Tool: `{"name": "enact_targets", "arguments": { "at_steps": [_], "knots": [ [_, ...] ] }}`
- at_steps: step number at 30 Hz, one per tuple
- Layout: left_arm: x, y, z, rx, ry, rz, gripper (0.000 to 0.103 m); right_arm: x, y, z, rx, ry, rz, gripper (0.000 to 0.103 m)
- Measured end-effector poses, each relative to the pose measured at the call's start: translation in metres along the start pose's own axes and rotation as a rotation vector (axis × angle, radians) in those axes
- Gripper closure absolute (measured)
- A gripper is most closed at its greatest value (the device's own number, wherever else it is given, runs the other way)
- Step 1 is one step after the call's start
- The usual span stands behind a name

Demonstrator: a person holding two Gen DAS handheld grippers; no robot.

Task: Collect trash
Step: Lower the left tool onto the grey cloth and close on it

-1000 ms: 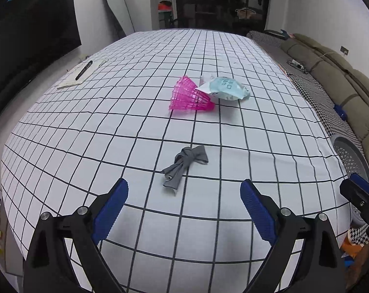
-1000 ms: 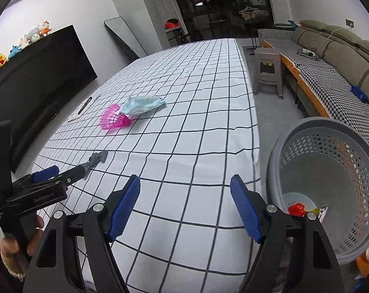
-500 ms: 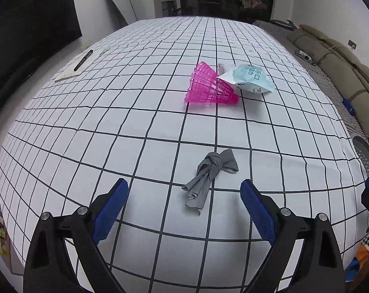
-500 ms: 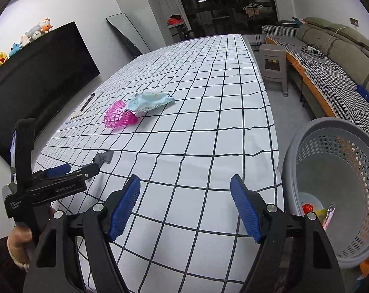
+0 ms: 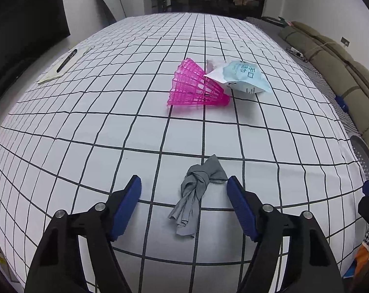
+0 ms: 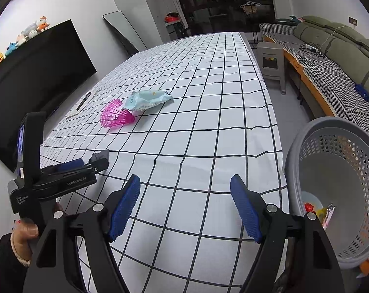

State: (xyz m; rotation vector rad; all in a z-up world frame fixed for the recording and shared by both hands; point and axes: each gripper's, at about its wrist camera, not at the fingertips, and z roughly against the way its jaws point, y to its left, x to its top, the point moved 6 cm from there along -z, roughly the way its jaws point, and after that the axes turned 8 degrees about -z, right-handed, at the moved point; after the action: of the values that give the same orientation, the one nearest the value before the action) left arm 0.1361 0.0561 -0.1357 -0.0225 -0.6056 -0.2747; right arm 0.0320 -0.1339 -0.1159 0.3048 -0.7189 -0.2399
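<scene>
The left gripper [image 5: 184, 185] hangs low over the bench [image 5: 111, 127], which wears a white cloth ruled in black squares; its jaws are closing, and a knotted grey rag [image 5: 196, 190] lies on the cloth between the blue pads [image 5: 125, 207], which do not touch it yet. From the rag, a pink shuttlecock [image 5: 194, 88] lies on its side at about 12 o'clock, well apart, and a pale blue wrapper [image 5: 243, 75] touches the shuttlecock's narrow end at 1 o'clock. A pen [image 5: 67, 61] rests on a notepad [image 5: 60, 69] far off at 10 o'clock. The right gripper [image 6: 184, 193] hovers over the bench's near edge, its jaws partly open with nothing between them. A grey basket [image 6: 306, 151] stands on the floor at 3 o'clock from it, with a few bright scraps at the bottom.
</scene>
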Motion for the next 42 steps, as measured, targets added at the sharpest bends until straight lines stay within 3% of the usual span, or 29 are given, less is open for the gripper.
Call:
{"name": "enact_targets", "arguments": {
  "at_steps": [4,7,8,17,25,33,42],
  "knots": [
    [0.0,-0.003,0.005,-0.034,-0.011,0.003,0.051,0.001,0.002,-0.003,-0.005,0.002,0.002,0.03],
    [-0.001,-0.003,0.007,-0.049,-0.016,0.002,0.081,0.002,0.003,-0.006,-0.008,0.005,0.0,0.03],
    [-0.001,-0.002,0.008,-0.061,-0.016,0.005,0.084,0.002,0.003,-0.007,-0.01,0.006,0.0,0.03],
    [0.011,0.008,0.021,-0.068,-0.069,-0.008,0.084,0.011,0.013,-0.015,-0.013,0.016,0.019,0.03],
    [0.042,0.026,0.031,-0.005,-0.161,-0.019,0.084,0.039,0.033,-0.034,-0.023,-0.009,0.064,0.03],
    [0.042,0.045,0.017,0.039,-0.162,0.027,0.084,0.076,0.069,-0.063,-0.011,-0.01,0.134,0.03],
    [0.041,0.058,0.002,0.031,-0.144,0.068,0.084,0.103,0.098,-0.113,-0.011,0.034,0.176,0.03]
  ]
}}
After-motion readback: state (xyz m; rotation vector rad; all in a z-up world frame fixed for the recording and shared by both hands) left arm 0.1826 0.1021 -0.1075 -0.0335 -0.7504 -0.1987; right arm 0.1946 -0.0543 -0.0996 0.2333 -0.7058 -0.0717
